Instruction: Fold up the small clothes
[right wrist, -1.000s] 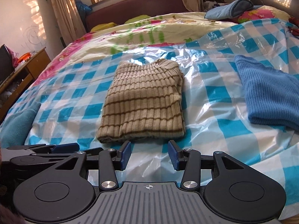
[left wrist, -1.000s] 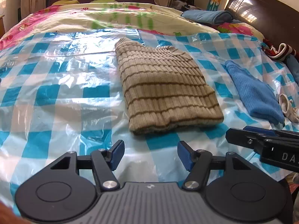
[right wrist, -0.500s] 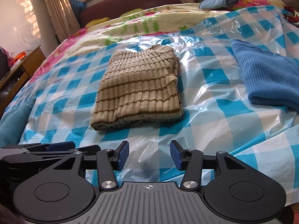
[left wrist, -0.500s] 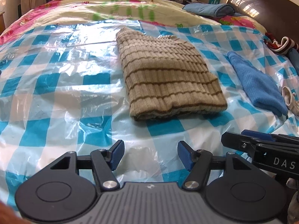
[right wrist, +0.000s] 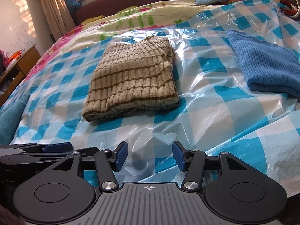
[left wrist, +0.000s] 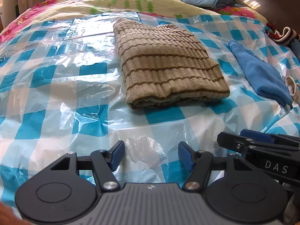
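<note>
A beige ribbed sweater with brown stripes (left wrist: pixel 165 65) lies folded into a compact rectangle on the blue-and-white checked plastic sheet (left wrist: pixel 56 93); it also shows in the right wrist view (right wrist: pixel 133 82). My left gripper (left wrist: pixel 151 156) is open and empty, hovering over the sheet well in front of the sweater. My right gripper (right wrist: pixel 150 155) is open and empty, beside the left one and also short of the sweater. Each gripper shows at the edge of the other's view.
A folded blue knit garment (left wrist: pixel 260 73) lies right of the sweater, also in the right wrist view (right wrist: pixel 266 63). A floral quilt (left wrist: pixel 112 1) and a blue pillow (left wrist: pixel 208 1) lie beyond. A dark headboard (left wrist: pixel 266 1) stands at the far right. A wooden desk (right wrist: pixel 16 69) stands left of the bed.
Both grippers have drawn back from the folded sweater toward the near edge of the bed, staying open. The sweater has not moved.
</note>
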The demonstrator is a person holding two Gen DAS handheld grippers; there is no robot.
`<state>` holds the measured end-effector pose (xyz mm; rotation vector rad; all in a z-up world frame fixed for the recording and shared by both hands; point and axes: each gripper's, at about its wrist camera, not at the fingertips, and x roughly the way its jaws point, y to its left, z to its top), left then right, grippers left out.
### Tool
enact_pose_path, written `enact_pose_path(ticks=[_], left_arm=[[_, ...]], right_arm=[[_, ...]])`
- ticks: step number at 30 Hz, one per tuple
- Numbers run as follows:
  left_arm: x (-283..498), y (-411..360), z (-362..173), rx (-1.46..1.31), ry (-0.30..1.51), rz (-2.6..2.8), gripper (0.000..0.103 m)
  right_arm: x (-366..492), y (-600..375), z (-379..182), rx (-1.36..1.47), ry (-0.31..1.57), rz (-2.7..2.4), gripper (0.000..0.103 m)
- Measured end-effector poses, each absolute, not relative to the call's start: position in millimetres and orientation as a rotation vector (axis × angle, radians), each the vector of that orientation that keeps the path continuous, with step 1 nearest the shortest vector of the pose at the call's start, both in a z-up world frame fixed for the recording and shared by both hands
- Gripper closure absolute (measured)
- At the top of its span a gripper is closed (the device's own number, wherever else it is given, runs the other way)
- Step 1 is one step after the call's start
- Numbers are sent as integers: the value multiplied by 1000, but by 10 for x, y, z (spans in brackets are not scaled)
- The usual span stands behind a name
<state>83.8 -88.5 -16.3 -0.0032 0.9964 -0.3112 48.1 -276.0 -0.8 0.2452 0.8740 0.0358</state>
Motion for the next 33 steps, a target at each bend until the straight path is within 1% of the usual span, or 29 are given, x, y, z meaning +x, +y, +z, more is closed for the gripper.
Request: enact_pose_path(ticks=[4, 14, 19, 25, 31, 33], left_arm=[[830, -883, -172, 1, 998, -311, 35], [788, -879, -202, 7, 994, -304, 33], [771, -873, -202, 18, 988, -290, 30], [755, -834, -200, 10, 981, -282, 30], [728, -804, -199, 13, 975, -271, 29], [723, -797, -198, 20, 972, -260, 25]], right_arm=[[452, -2742, -24, 246, 871, 35, 48], [409, -2708, -23, 234, 861, 20, 38], [395, -2702, -22, 233, 852, 9, 37], [381, -2674, -16, 215, 844, 4, 32], [370, -2634, -22, 186, 844, -5, 30], [363, -2612, -30, 173, 844, -9, 29]])
